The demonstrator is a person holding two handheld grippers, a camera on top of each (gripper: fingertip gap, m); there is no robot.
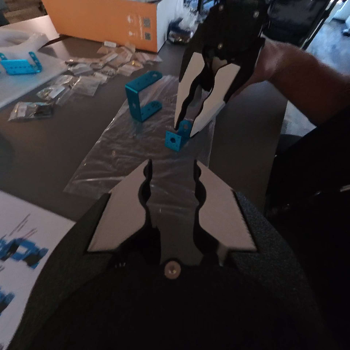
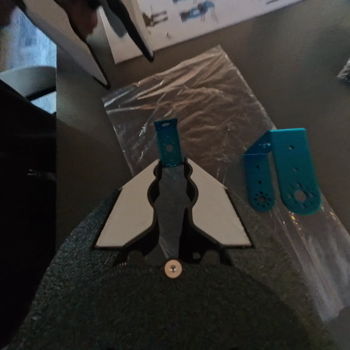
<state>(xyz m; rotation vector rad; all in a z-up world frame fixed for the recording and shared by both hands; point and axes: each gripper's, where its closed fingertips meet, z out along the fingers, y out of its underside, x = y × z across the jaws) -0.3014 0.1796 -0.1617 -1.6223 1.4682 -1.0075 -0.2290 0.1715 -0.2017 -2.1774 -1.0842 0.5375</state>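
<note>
**Small bracket pinched at the tip**

The right tongs (image 2: 172,164) are narrowed on a small blue bracket (image 2: 168,144), gripping only its near end, above a clear plastic bag (image 2: 198,98) on the desk (image 2: 284,56). With so shallow a hold the piece could pivot, so steady, even pressure seems wise. The left tongs (image 1: 173,165) are wide apart and hold nothing, hanging just short of the bracket. A larger U-bracket (image 2: 284,170) lies on the bag nearby.
</note>
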